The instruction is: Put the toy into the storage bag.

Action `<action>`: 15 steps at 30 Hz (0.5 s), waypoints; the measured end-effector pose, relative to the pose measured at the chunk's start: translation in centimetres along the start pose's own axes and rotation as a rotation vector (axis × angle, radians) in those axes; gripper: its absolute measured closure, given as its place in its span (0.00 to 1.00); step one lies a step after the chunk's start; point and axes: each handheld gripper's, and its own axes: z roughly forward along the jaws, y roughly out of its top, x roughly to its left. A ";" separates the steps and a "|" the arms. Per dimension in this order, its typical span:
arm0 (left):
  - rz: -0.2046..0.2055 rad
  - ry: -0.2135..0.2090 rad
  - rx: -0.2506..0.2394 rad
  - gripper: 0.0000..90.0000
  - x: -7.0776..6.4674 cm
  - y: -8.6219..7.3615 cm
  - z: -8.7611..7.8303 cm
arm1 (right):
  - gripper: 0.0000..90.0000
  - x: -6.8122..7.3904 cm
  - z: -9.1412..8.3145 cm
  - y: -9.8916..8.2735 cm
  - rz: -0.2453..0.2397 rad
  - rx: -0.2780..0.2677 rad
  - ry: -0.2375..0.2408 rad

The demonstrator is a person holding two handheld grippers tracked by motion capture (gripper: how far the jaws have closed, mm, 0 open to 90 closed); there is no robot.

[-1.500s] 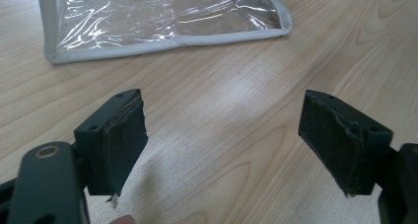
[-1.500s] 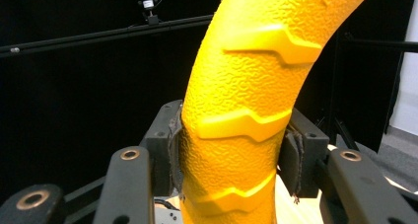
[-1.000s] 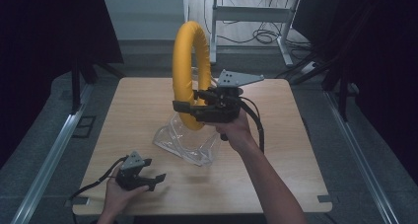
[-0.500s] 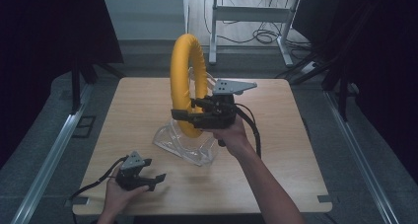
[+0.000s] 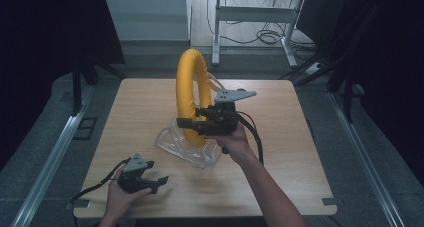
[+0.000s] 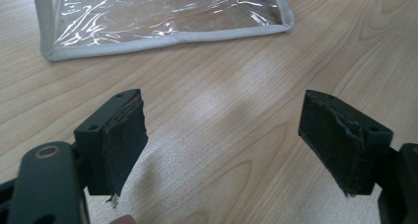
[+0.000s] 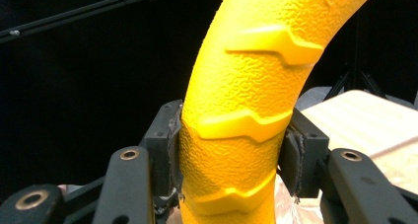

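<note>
Ring (image 5: 192, 94) upright over the clear pouch (image 5: 170, 143) mid-table, right gripper (image 5: 187, 123) clamped on its lower arc — ridged yellow skin between the pads in the right gripper view, left gripper (image 5: 159, 182) spread wide, holding nothing, near table (image 5: 300, 177) front edge — pouch's grey-trimmed edge beyond its jaws.

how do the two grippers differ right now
The right gripper is shut on the yellow ring, its pads pressed on both sides of it; the left gripper stands open with nothing between its jaws. The right one is held up above the clear plastic bag, while the left sits low by the wooden table's near edge. Both are black, two-jawed and hand-held.
</note>
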 end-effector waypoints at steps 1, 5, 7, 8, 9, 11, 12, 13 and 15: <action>0.003 -0.001 0.000 0.20 0.0 0.0 0.0 | 0.55 -0.2 0.0 -0.2 0.006 -0.001 -0.001; 0.002 -0.001 0.003 0.20 0.0 0.0 0.1 | 0.55 -0.7 0.1 -1.0 0.016 0.010 0.004; 0.003 -0.002 0.002 0.20 0.0 0.0 0.1 | 0.55 -0.7 0.1 -1.1 0.015 0.012 0.003; 0.004 -0.003 0.003 0.20 0.0 0.0 0.2 | 0.55 -0.8 0.2 -1.4 0.021 0.019 0.007; 0.004 -0.003 0.003 0.20 0.0 0.0 0.2 | 0.55 -0.9 0.2 -1.6 0.022 0.020 0.008; 0.005 -0.002 0.003 0.20 0.0 0.0 0.2 | 0.55 -1.1 0.3 -1.9 0.034 0.026 0.012; 0.005 -0.002 0.003 0.20 0.0 0.0 0.2 | 0.55 -1.1 0.3 -1.9 0.034 0.026 0.012; 0.005 -0.002 0.004 0.20 0.0 0.0 0.2 | 0.54 -1.4 0.4 -2.3 0.043 0.030 0.008; 0.004 -0.003 0.002 0.20 0.0 -0.1 0.2 | 0.54 -1.7 0.4 -2.7 0.045 0.039 -0.005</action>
